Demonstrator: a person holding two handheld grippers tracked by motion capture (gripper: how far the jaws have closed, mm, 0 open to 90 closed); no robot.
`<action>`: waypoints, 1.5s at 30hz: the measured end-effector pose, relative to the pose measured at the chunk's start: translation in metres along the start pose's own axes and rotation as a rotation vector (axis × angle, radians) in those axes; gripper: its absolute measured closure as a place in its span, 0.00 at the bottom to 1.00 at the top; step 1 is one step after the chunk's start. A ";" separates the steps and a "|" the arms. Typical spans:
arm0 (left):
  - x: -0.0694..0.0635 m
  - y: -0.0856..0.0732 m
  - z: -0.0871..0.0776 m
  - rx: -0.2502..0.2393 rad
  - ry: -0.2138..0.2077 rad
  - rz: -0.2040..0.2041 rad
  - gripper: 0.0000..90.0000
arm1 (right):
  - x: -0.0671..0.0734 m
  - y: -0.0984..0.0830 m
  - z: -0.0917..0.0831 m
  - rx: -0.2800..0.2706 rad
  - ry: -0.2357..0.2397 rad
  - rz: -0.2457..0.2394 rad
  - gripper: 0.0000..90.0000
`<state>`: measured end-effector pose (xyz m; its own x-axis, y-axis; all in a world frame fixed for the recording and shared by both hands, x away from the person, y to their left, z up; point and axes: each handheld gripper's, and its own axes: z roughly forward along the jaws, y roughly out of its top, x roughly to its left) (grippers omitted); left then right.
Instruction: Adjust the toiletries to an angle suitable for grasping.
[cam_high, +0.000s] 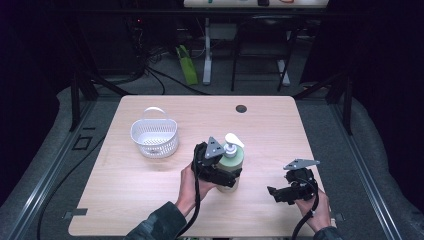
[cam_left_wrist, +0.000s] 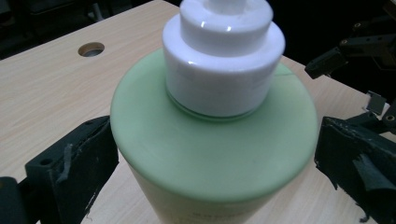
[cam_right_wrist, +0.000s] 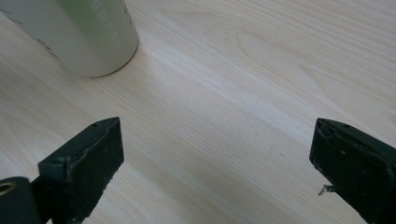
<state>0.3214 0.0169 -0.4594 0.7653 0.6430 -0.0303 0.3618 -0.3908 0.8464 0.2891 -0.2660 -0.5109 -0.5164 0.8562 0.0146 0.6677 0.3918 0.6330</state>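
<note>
A pale green soap bottle (cam_high: 231, 161) with a white pump top stands upright near the middle of the wooden table (cam_high: 150, 185). My left gripper (cam_high: 227, 176) reaches around it from the near left. In the left gripper view the bottle (cam_left_wrist: 215, 140) sits between the jaws, which stand at full width beside its shoulder, so my left gripper (cam_left_wrist: 217, 158) is open. My right gripper (cam_high: 274, 194) hovers open at the near right, pointing left. In the right gripper view nothing lies between the jaws of my right gripper (cam_right_wrist: 217, 154), and the bottle's base (cam_right_wrist: 88, 37) is at the upper left.
A white plastic basket (cam_high: 155, 136) with a handle stands to the bottle's left, toward the back. A round cable hole (cam_high: 241, 108) is near the table's far edge. The other gripper (cam_left_wrist: 345, 51) appears at the upper right of the left gripper view.
</note>
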 end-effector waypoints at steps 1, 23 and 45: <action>0.000 0.000 0.000 0.000 0.000 0.000 0.00 | 0.000 0.000 0.000 0.000 0.000 0.000 0.03; 0.006 -0.004 -0.007 -0.015 0.012 0.008 0.13 | 0.000 0.000 0.001 0.007 -0.003 -0.010 0.04; 0.028 -0.018 -0.034 0.002 0.044 -0.016 0.14 | 0.000 0.000 0.003 0.014 0.003 -0.012 0.04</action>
<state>0.3178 0.0645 -0.4574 0.7350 0.6777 -0.0202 0.3747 -0.3812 0.8451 0.2905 -0.2646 -0.5138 -0.5260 0.8504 0.0094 0.6690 0.4070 0.6219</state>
